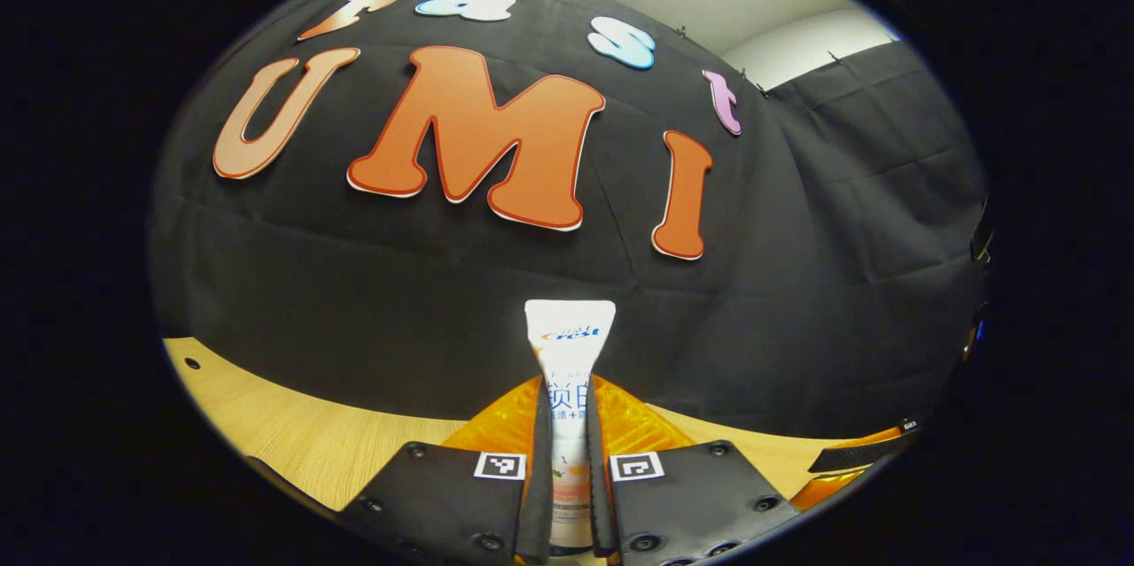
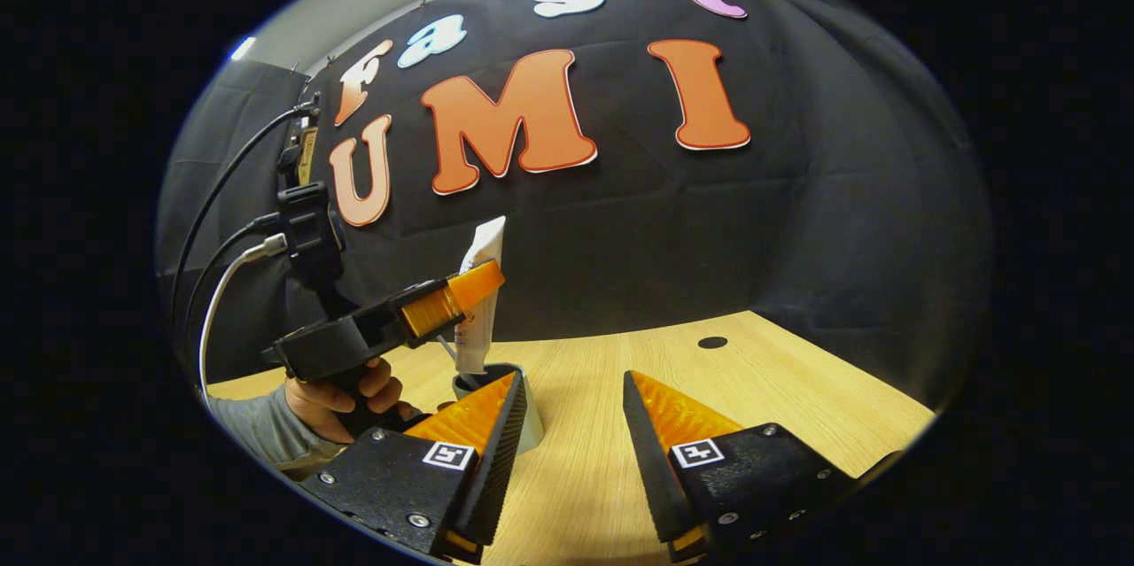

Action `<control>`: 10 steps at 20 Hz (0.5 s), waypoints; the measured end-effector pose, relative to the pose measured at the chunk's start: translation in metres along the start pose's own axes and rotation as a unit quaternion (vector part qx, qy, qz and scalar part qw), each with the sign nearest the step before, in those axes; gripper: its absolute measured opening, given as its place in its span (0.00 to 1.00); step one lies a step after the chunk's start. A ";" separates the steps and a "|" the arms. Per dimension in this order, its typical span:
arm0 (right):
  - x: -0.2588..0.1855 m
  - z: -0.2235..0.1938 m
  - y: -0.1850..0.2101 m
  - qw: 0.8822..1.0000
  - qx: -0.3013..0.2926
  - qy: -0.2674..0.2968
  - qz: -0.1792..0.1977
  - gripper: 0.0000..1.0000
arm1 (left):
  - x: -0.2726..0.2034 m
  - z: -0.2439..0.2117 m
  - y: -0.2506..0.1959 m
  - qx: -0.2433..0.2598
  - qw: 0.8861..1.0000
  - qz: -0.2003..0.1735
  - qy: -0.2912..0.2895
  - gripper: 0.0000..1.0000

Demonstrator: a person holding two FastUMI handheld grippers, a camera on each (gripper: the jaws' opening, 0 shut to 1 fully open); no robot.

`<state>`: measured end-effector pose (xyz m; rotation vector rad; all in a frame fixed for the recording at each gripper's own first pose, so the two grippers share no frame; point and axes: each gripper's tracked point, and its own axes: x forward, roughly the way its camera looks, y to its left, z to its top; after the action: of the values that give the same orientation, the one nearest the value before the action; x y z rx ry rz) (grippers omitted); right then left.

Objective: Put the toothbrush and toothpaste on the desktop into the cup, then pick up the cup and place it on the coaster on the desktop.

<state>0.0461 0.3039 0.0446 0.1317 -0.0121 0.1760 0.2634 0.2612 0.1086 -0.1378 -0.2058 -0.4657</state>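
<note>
My left tool (image 1: pixel 567 460) was clenched on the toothpaste (image 1: pixel 568 353), both fingers pressing its sides, the tube standing upright with its flat crimped end on top. In the right gripper view that same left tool (image 2: pixel 474 287) hung above the table (image 2: pixel 797 398), with my hand (image 2: pixel 341 402) around its handle and cables trailing from its back. There the toothpaste (image 2: pixel 478 300) pointed straight down, its lower end at the mouth of the cup (image 2: pixel 530 433); I could not tell whether it had entered. The cup stood on the table toward the back edge, partly behind a finger of my right tool (image 2: pixel 571 424). My right tool was released, jaws wide apart, grasping nothing, low over the table just beside the cup.
</note>
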 end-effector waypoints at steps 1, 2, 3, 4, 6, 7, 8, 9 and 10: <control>-0.002 0.001 -0.001 1.000 0.001 -0.002 -0.001 0.66 | -0.001 0.000 0.001 0.002 1.000 0.001 0.002 0.24; -0.002 0.003 -0.001 1.000 0.004 -0.004 0.000 0.66 | -0.002 -0.002 0.003 0.004 1.000 0.000 0.004 0.26; -0.003 0.003 -0.001 1.000 0.008 -0.006 0.001 0.66 | -0.001 -0.003 0.003 0.006 1.000 0.000 0.005 0.29; -0.003 0.004 -0.001 1.000 0.012 -0.007 0.001 0.66 | -0.002 -0.003 0.004 0.008 1.000 0.000 0.007 0.32; -0.003 0.003 -0.001 1.000 0.014 -0.006 0.001 0.66 | -0.003 -0.002 0.002 0.004 1.000 -0.004 0.010 0.33; -0.003 0.002 -0.001 1.000 0.013 -0.005 0.001 0.66 | -0.006 -0.002 0.001 0.001 1.000 -0.007 0.011 0.34; -0.003 0.000 -0.002 1.000 0.013 -0.003 0.000 0.66 | -0.008 -0.001 0.001 -0.002 1.000 -0.009 0.012 0.34; -0.003 0.000 -0.002 1.000 0.014 -0.001 0.000 0.66 | -0.009 0.000 -0.001 -0.004 1.000 -0.013 0.013 0.33; -0.003 -0.001 -0.001 1.000 0.016 0.000 0.001 0.66 | -0.011 0.001 -0.003 -0.008 1.000 -0.018 0.014 0.33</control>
<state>0.0434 0.3021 0.0437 0.1637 -0.0095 0.1781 0.2523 0.2632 0.1076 -0.1427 -0.1769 -0.5057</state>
